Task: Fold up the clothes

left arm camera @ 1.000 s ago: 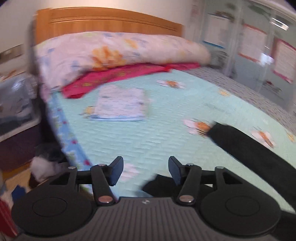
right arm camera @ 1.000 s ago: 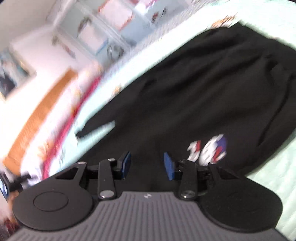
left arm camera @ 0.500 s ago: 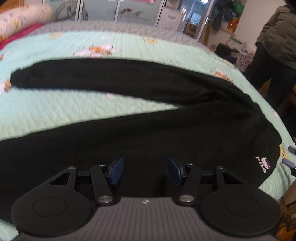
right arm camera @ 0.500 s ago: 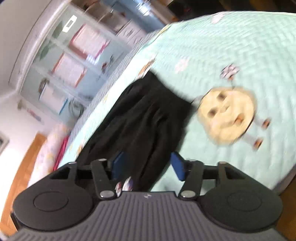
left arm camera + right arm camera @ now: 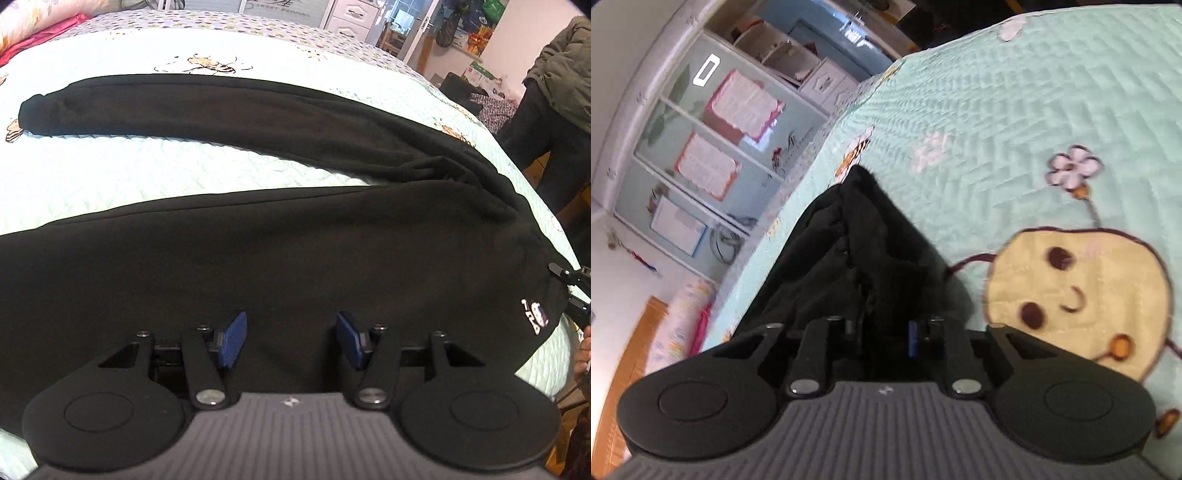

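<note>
Black sweatpants [image 5: 280,236] lie spread flat on the mint quilt [image 5: 110,173], both legs stretching to the left, a small white logo [image 5: 534,318] near the waist at the right. My left gripper [image 5: 291,338] is open and empty, hovering just above the near leg. In the right wrist view the pants [image 5: 857,236] bunch up in front of my right gripper [image 5: 882,338], whose jaws have closed in on the black fabric at the waist. The right gripper's tip also shows at the right edge of the left wrist view [image 5: 570,280].
A person in a dark green jacket [image 5: 557,74] stands past the bed's right side. Pillows and a red cloth [image 5: 33,33] lie at the far left. A wardrobe with glass doors [image 5: 713,147] and a wooden headboard [image 5: 631,350] stand beyond the bed.
My left gripper swung from the pillow end to face the pants and settled closer over the near leg. My right gripper moved to the waist edge and closed on the fabric.
</note>
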Demonstrator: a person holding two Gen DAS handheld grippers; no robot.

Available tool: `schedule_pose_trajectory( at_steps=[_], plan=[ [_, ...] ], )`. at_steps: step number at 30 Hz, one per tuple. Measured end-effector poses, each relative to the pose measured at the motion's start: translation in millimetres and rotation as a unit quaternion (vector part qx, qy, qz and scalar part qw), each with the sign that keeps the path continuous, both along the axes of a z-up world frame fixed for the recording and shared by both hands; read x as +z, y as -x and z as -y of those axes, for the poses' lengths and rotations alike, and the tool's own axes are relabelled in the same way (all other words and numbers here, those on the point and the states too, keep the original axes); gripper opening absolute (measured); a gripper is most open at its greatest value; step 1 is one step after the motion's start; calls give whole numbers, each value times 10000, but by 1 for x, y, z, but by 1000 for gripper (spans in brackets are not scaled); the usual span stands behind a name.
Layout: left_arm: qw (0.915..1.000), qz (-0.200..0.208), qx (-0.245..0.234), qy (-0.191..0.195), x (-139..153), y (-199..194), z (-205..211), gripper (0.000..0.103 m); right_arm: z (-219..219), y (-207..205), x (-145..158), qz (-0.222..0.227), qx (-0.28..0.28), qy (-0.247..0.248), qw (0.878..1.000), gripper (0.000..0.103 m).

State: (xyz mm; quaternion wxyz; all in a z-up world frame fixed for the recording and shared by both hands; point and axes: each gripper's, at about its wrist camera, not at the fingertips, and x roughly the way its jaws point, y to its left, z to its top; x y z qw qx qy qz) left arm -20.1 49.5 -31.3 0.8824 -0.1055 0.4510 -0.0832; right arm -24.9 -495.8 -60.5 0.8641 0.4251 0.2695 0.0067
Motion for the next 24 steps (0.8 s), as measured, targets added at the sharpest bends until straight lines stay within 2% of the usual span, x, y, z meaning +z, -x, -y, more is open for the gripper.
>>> schedule_pose_trajectory(
  at_steps=[5, 9, 11, 15, 18, 22, 24],
  plan=[
    [9994, -102, -330, -86, 1, 3, 2, 57, 8, 26, 13, 66, -295, -8, 9995, 16],
    [9991, -119, -395, -17, 2, 4, -1, 57, 16, 26, -6, -166, -307, -10, 9994, 16],
    [9991, -125, -408, 22, 2, 5, -2, 57, 21, 25, -14, -143, -332, -147, 9992, 14],
    [9989, -137, -433, 101, 2, 5, -5, 57, 32, 35, -7, -127, -493, -425, 9978, 19],
    [9987, -146, -453, 159, 2, 6, -7, 57, 34, 50, 9, -166, -956, -216, 9950, 21],
    [9984, -157, -478, 238, 3, 7, -10, 58, -9, 50, 49, 465, -516, 816, 9942, 22],
    [9985, -87, -433, 312, 5, 8, -13, 58, -36, 36, 56, 703, 303, 676, 9948, 24]
  ],
)
